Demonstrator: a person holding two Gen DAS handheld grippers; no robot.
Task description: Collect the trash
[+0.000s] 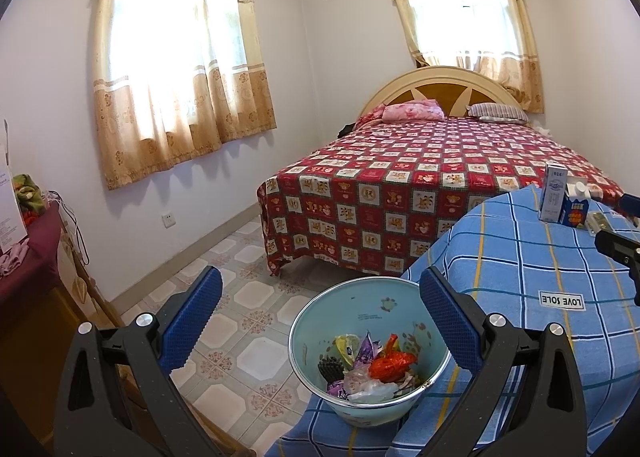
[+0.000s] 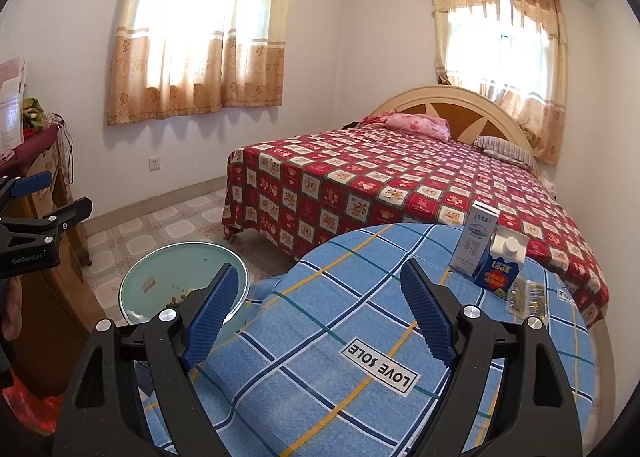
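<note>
Three bits of trash stand at two o'clock on the blue plaid cloth point(image 2: 320, 329): a tall pale carton point(image 2: 478, 241), a blue capped carton point(image 2: 498, 271), a clear crinkly wrapper point(image 2: 526, 295). Probably light and crushable; grip the cartons' flat sides. Right gripper point(image 2: 316, 313) and left gripper point(image 1: 320, 317) gape wide, empty. The pale green bin point(image 1: 352, 309) sits at nine o'clock.

Between the left gripper's point(image 1: 320, 317) jaws sits a glossy, smooth basin point(image 1: 370, 345) with a bright metal rim, holding crinkled shiny wrappers point(image 1: 372, 369). The jaws carry ribbed matt blue pads point(image 1: 192, 321) on speckled black plastic. Beneath the right gripper's point(image 2: 320, 309) jaws, woven checked cloth point(image 2: 320, 337) covers the bench; beyond stand smooth paper cartons point(image 2: 492, 257).
</note>
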